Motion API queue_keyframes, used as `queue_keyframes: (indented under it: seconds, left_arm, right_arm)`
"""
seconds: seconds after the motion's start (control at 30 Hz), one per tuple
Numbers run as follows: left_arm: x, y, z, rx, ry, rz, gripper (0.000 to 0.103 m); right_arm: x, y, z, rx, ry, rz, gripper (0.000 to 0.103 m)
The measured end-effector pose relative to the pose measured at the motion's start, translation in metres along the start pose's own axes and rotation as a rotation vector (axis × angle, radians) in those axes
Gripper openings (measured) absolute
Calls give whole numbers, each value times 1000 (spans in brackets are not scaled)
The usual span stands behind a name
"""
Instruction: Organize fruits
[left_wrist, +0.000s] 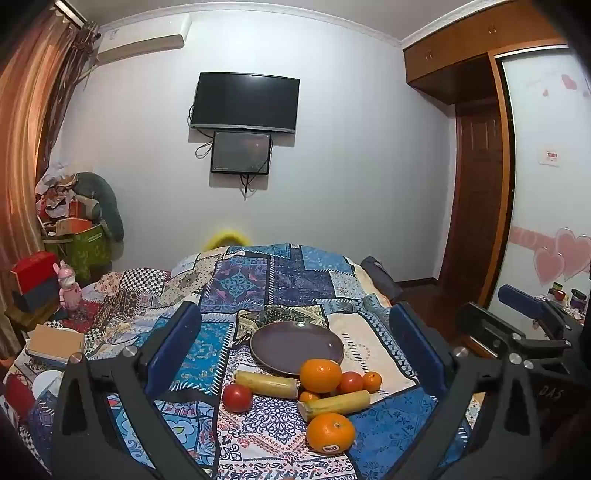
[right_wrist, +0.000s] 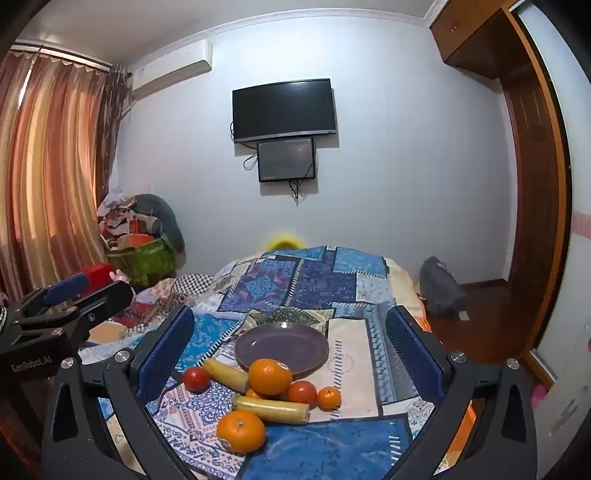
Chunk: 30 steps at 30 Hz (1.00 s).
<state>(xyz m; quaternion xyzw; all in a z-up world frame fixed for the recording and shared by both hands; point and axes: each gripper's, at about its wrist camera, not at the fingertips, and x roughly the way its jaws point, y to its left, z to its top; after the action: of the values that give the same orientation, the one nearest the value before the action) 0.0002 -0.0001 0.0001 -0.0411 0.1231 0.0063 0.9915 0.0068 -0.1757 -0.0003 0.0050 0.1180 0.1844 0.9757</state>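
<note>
An empty purple plate (left_wrist: 297, 345) (right_wrist: 281, 347) sits on a patchwork cloth. In front of it lie fruits: a big orange (left_wrist: 320, 374) (right_wrist: 270, 376), a stickered orange (left_wrist: 330, 432) (right_wrist: 241, 431), two banana pieces (left_wrist: 266, 384) (right_wrist: 271, 408), two tomatoes (left_wrist: 237, 397) (right_wrist: 196, 379) and small tangerines (left_wrist: 372, 381) (right_wrist: 328, 398). My left gripper (left_wrist: 295, 343) is open and empty, held above and behind the fruits. My right gripper (right_wrist: 288, 343) is open and empty too, likewise above the pile.
The cloth covers a bed (left_wrist: 258, 280). Boxes and a pink toy (left_wrist: 69, 290) stand at the left. A wardrobe and wooden door (left_wrist: 476, 192) are at the right. A grey bag (right_wrist: 439, 284) lies on the floor. The right gripper shows in the left wrist view (left_wrist: 524, 325).
</note>
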Motion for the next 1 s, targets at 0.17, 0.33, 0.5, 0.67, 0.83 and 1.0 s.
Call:
queue_keyframes:
  seconds: [0.17,0.33,0.5,0.67,0.83,1.0]
  left_arm:
    - [3,2,3,4,-9,12,103]
    - [-9,-2,7,21,-40,7,103]
    - [-9,-2,6,19,-40,12,103]
    - [-13,-2,9,21,-41,11,103]
    - [-14,-2,9,20,-43,13,103]
    - [-15,-1,11,21,-47,20,103]
  right_arm:
    - [-1,1,-4,1,1,3,103]
    - [-3,-2,2,6,-8,4,103]
    - [-4,-2,2,2,-9,4,103]
    - [-5,0,3,-3,-11,7,103]
    - [-5,1,3,-3,-12,7,103]
    - [-5,1,3,-3,-13,6,103]
